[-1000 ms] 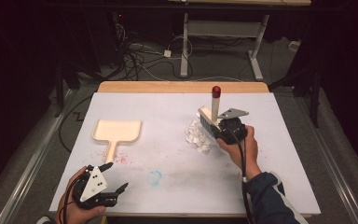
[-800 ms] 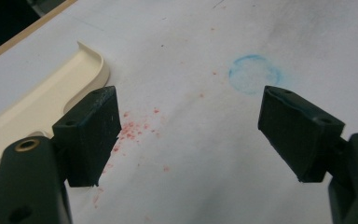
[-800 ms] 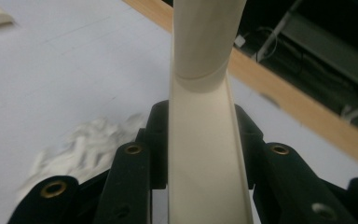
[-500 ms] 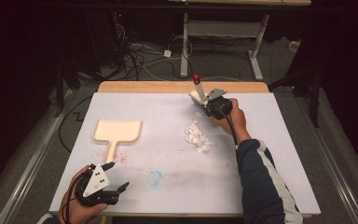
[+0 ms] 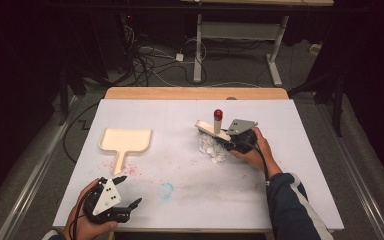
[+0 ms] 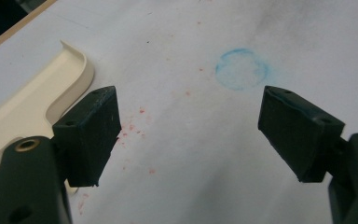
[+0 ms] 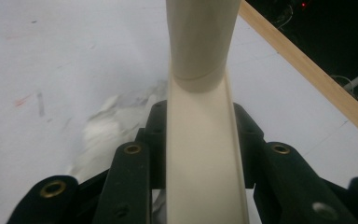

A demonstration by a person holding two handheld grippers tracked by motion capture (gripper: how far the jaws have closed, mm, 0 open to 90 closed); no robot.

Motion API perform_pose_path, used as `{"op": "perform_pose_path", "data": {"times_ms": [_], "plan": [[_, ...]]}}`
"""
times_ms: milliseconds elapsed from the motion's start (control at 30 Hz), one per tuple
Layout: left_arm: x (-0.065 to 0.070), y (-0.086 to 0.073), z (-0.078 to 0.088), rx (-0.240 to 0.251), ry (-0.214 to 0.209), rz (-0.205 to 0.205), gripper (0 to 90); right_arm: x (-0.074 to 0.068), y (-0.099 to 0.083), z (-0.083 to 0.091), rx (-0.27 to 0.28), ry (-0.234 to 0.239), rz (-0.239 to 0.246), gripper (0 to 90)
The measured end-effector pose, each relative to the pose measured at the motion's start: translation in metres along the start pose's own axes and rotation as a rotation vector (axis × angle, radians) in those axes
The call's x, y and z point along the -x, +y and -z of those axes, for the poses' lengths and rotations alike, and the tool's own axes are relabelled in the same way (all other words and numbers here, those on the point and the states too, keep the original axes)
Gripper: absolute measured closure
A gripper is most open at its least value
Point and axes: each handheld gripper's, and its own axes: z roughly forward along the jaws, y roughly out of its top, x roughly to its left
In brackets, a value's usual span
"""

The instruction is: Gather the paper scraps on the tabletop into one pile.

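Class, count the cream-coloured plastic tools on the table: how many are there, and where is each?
2. The dustpan lies flat at the table's left. The brush is gripped in the right claw, over the white crumpled scraps right of centre.

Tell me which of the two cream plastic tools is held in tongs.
The brush with the red-tipped handle, clamped in the right tongs above the crumpled white paper. The dustpan lies flat and untouched, beyond the open left tongs.

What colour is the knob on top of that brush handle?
Red, topping the cream brush handle; the knob shows best in the high view.
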Motion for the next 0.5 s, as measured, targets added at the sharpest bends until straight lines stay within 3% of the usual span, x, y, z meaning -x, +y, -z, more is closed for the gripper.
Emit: {"op": "perform_pose_path", "data": {"times_ms": [100,200,267,500], "plan": [[0.002,0.001,-0.001,-0.005,0.002,0.001,20.1,-0.008,-0.005,0.013,0.010,0.022,0.020,67.4],[0.003,0.002,-0.003,-0.012,0.003,-0.005,20.1,-0.011,-0.010,0.023,0.024,0.006,0.010,67.6],[0.004,0.003,-0.004,-0.018,0.004,-0.011,20.2,-0.010,-0.008,0.027,0.018,-0.043,0.018,67.7],[0.005,0.002,-0.005,-0.029,0.007,-0.020,20.1,-0.001,-0.006,0.044,0.070,-0.142,-0.064,67.7]]}}
